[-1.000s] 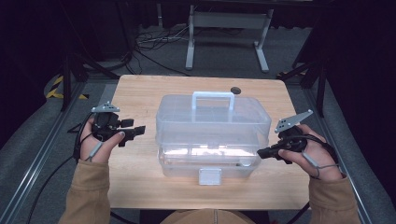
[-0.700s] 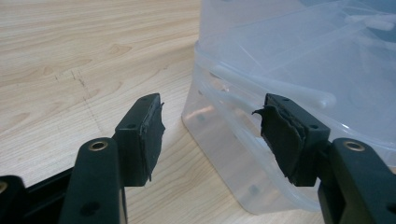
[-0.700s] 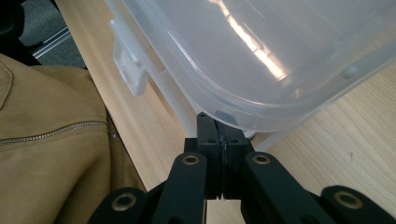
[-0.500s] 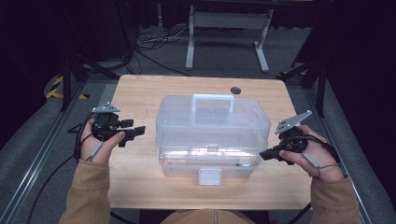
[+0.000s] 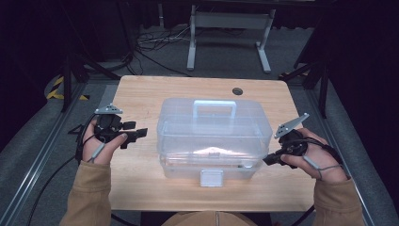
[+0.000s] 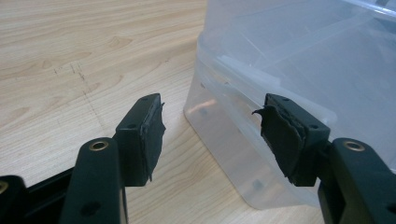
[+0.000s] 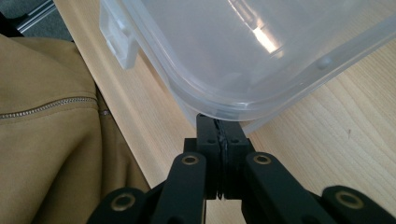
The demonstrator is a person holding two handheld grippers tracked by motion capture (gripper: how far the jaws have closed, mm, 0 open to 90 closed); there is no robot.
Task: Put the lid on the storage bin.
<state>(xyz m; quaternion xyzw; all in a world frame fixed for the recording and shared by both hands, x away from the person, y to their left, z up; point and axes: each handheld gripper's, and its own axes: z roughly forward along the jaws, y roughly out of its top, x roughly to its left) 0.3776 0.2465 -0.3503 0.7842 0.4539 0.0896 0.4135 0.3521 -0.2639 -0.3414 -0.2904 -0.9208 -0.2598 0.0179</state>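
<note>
Sitting at the middle of a wooden table (image 5: 141, 183), a clear plastic storage box (image 5: 214, 136) with a carry handle (image 5: 215, 107) on its lid and a white latch (image 5: 211, 178) on its near side was flanked by a person's two handheld tools. To the left of the box, the left gripper (image 5: 136, 134) was held in the person's left hand (image 5: 106, 141), pointing toward the box's left wall and stopping just short of it; in the left gripper view its jaws stood wide apart with nothing between them, one worn black pad (image 6: 149, 135) over bare wood and the other in front of the box's rounded corner (image 6: 219, 116). At the box's near right corner, the right gripper (image 5: 268, 160) was held in the right hand (image 5: 308, 155); in the right gripper view (image 7: 223, 135) its jaws were pressed flat together, empty, their tips tucked just under the lid's overhanging rim (image 7: 233, 109). Nearer than the box, a tan zipped jacket (image 7: 46, 140) showed at the table's edge.
</note>
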